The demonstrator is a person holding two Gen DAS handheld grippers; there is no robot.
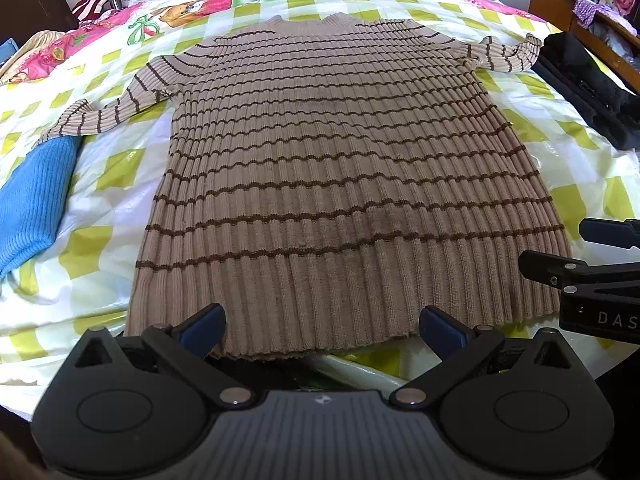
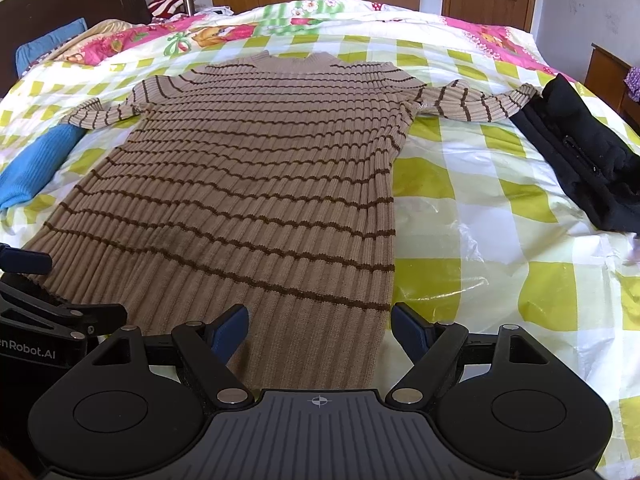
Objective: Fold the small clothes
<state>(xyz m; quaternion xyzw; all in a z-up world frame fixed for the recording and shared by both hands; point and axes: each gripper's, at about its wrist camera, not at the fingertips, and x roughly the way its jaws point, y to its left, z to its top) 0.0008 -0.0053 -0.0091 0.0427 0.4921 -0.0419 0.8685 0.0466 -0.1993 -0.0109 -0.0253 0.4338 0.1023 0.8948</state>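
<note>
Both grippers, left gripper (image 1: 322, 326) and right gripper (image 2: 320, 326), hover with jaws open at the hem of the striped ribbed sweater (image 2: 244, 184), spread flat and unfolded on the bed (image 2: 480, 208); every fold remains.

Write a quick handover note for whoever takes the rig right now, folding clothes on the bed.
Left tool: open, holding nothing, at the sweater's hem.
Right tool: open, holding nothing, at the hem's right corner.
Sweater: tan with brown stripes, spread flat on the bed, collar at the far end, both sleeves stretched out sideways.
Blue knit lies near the left sleeve's cuff, black garment by the right cuff; both look folded.
Done: sweater laid out flat.
Left: every fold; probably sleeves in first, then hem toward collar.
</note>
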